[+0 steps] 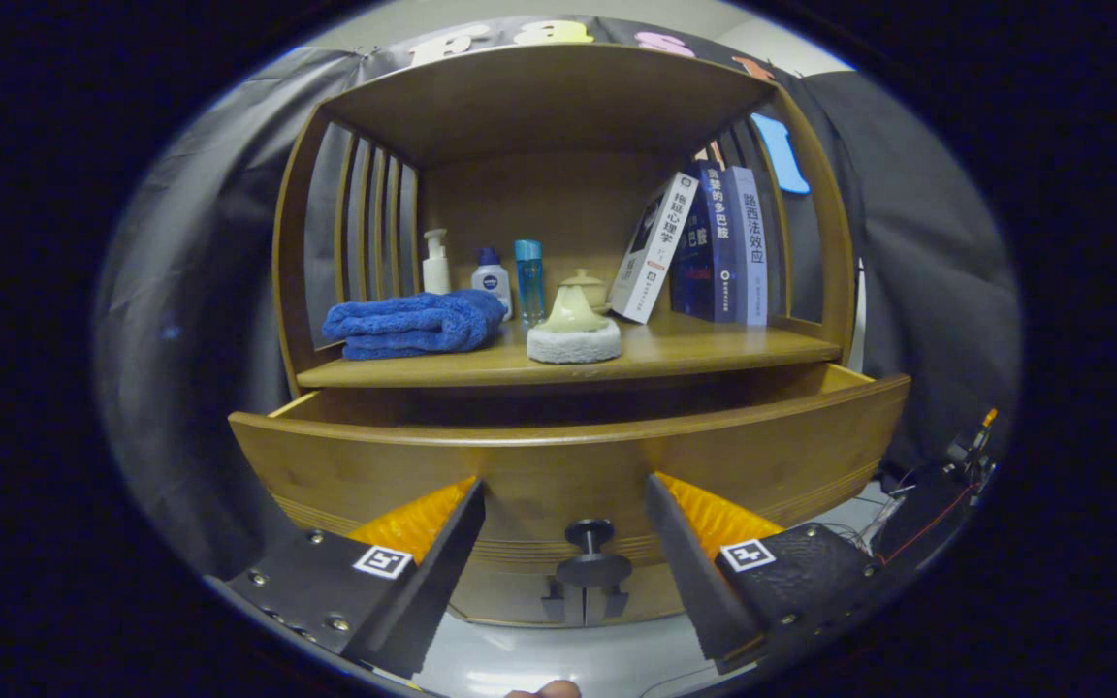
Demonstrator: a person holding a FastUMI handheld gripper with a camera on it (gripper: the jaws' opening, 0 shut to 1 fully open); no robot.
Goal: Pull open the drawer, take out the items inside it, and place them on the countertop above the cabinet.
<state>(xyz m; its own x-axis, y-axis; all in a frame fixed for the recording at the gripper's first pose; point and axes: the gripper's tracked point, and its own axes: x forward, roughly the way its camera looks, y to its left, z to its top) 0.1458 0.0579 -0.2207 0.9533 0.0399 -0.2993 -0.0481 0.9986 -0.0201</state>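
The wooden drawer (pixel 568 456) stands pulled out, its dark knob (pixel 590 533) between the spread gripper (pixel 563 514) fingers, untouched.

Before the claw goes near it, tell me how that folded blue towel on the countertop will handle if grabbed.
The blue towel looks soft and thick, so it would likely sag and unfold if pinched by one layer. Probably light and not slippery. The open claw is at the drawer front, knob between its fingers.

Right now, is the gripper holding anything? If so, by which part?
Nothing is held. The gripper is open, its fingers spread apart in front of the pulled-out drawer, with the knob between them, untouched.
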